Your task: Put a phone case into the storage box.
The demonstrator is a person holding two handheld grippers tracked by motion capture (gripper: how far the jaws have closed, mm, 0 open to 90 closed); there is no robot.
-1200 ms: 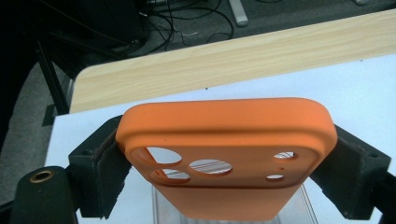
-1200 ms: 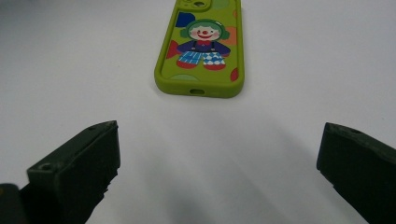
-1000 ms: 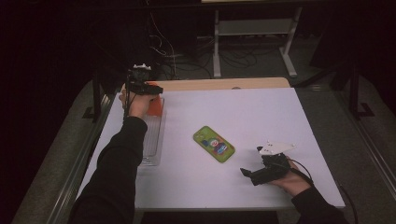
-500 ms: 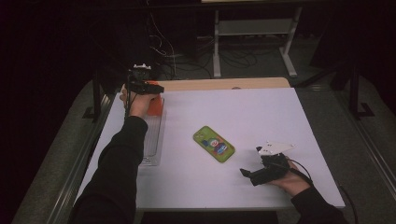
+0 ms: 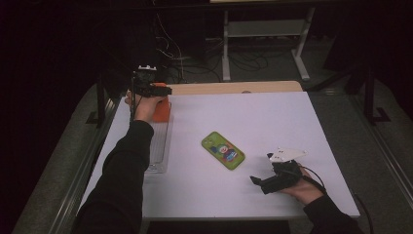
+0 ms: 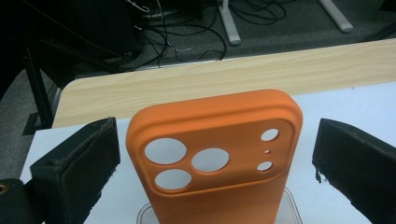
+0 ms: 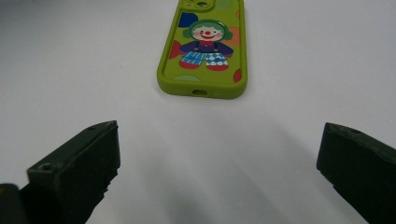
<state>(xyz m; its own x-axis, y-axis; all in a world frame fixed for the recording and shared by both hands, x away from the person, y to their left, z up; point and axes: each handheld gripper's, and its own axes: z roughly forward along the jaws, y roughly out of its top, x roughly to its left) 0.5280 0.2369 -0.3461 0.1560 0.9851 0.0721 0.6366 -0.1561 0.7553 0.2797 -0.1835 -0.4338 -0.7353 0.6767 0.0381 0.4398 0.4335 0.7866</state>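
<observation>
The orange phone case stands at the desk's far left corner, its foot cut off in the left gripper view where it meets a clear tray. In the high view the left gripper hides most of it. The jaws have just been opening and stand clear of both its sides, released. The right gripper rests near the front right corner, jaws apart, pointing at the green phone case mid-desk.

left claw jaws just opened wide; right claw gapes too.

Orange phone case; green phone case with clown print; white table; black claw pads.
</observation>
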